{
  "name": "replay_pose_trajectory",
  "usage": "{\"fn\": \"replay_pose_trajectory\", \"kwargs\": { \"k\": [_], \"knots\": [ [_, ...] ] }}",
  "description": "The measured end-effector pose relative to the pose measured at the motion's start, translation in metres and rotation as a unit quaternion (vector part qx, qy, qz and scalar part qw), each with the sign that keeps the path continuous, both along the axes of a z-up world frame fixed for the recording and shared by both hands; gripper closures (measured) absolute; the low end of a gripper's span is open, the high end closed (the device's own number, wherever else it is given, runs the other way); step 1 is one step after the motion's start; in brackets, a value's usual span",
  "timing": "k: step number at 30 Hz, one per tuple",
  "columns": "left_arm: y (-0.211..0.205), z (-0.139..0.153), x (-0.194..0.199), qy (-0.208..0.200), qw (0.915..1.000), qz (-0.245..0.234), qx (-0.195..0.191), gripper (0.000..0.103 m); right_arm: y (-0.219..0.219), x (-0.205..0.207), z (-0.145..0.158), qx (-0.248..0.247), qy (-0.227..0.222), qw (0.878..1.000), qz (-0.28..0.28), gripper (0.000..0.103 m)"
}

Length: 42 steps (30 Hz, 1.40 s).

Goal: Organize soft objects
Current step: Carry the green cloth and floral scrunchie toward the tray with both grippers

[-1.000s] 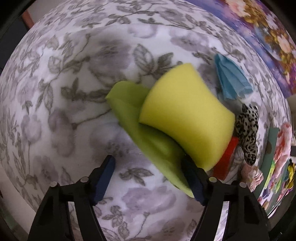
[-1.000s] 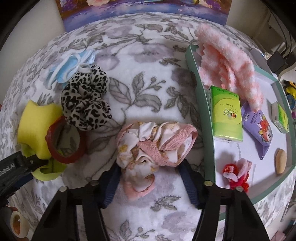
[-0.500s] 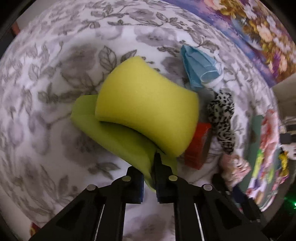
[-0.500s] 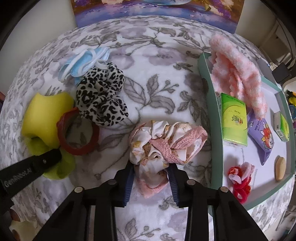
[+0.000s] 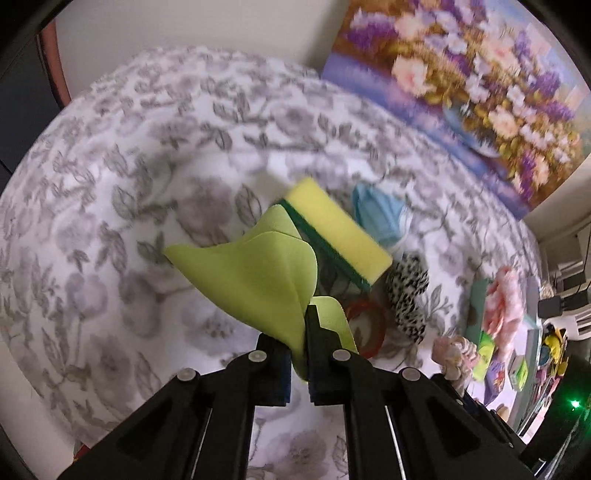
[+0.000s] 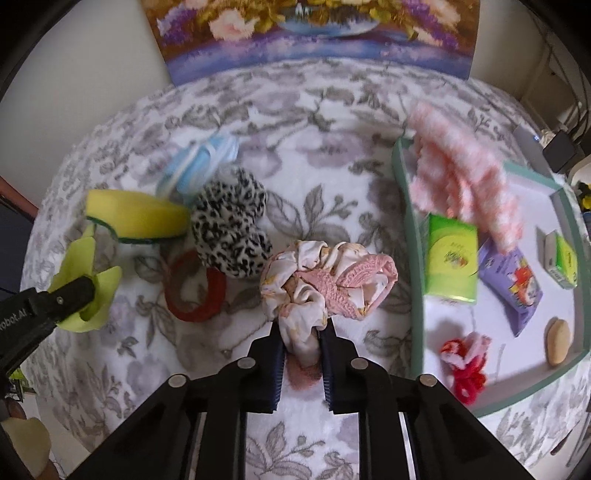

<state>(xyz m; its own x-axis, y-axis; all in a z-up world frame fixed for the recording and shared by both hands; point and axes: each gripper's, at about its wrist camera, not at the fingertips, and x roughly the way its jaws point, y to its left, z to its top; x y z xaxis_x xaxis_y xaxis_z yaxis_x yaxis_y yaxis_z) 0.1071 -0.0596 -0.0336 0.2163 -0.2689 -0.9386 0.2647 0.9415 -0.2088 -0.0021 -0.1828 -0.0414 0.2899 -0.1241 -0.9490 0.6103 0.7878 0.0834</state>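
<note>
My left gripper is shut on a lime green cloth and holds it lifted off the floral tabletop; it also shows in the right wrist view. A yellow sponge lies tilted behind the cloth. My right gripper is shut on a pink and cream floral scrunchie, raised a little above the cloth-covered table. A leopard-print scrunchie, a red ring band and a blue face mask lie between the two grippers.
A green-rimmed white tray stands at the right with a fluffy pink item, tissue packs, a purple pack and a red-pink scrunchie. A flower painting leans at the back.
My left gripper closed on the green cloth and lifted it, tipping the sponge off. My right gripper closed on the floral scrunchie and raised it slightly.
</note>
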Motion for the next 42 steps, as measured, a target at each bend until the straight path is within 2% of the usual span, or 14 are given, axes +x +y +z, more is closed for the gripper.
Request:
{"fn": "replay_pose_trajectory", "kwargs": {
  "k": [4,7,9,17,20,24,29,31,42],
  "knots": [
    [0.024,0.023,0.005,-0.035,0.9993,0.008,-0.004,0.097,-0.008,-0.008,0.016,-0.015,-0.012,1.0,-0.005,0.085],
    [0.032,0.044,-0.003,-0.088,0.9957,0.012,0.025,0.097,-0.014,-0.016,0.024,-0.032,-0.009,0.999,-0.005,0.085],
    [0.034,0.054,-0.001,-0.109,0.9932,0.012,0.038,0.097,-0.015,-0.021,0.026,-0.032,-0.01,0.999,-0.005,0.085],
    [0.021,0.064,-0.019,-0.142,0.9871,-0.005,0.075,0.097,-0.03,-0.037,0.032,-0.054,0.0,0.998,-0.015,0.085],
    [0.008,0.07,-0.032,-0.16,0.983,-0.018,0.089,0.097,-0.04,-0.048,0.035,-0.079,0.012,0.996,-0.024,0.085],
    [-0.015,0.075,-0.05,-0.174,0.9791,-0.04,0.097,0.097,-0.059,-0.064,0.038,-0.082,0.013,0.996,-0.044,0.085],
    [-0.048,0.08,-0.075,-0.199,0.9704,-0.072,0.116,0.097,-0.083,-0.087,0.036,-0.109,0.038,0.991,-0.069,0.085],
    [-0.063,0.081,-0.087,-0.211,0.9657,-0.087,0.124,0.097,-0.092,-0.096,0.035,-0.107,0.04,0.991,-0.077,0.085],
    [-0.131,0.064,-0.147,-0.223,0.9509,-0.163,0.141,0.097,-0.138,-0.142,0.022,-0.082,0.043,0.989,-0.117,0.085]
  ]
}}
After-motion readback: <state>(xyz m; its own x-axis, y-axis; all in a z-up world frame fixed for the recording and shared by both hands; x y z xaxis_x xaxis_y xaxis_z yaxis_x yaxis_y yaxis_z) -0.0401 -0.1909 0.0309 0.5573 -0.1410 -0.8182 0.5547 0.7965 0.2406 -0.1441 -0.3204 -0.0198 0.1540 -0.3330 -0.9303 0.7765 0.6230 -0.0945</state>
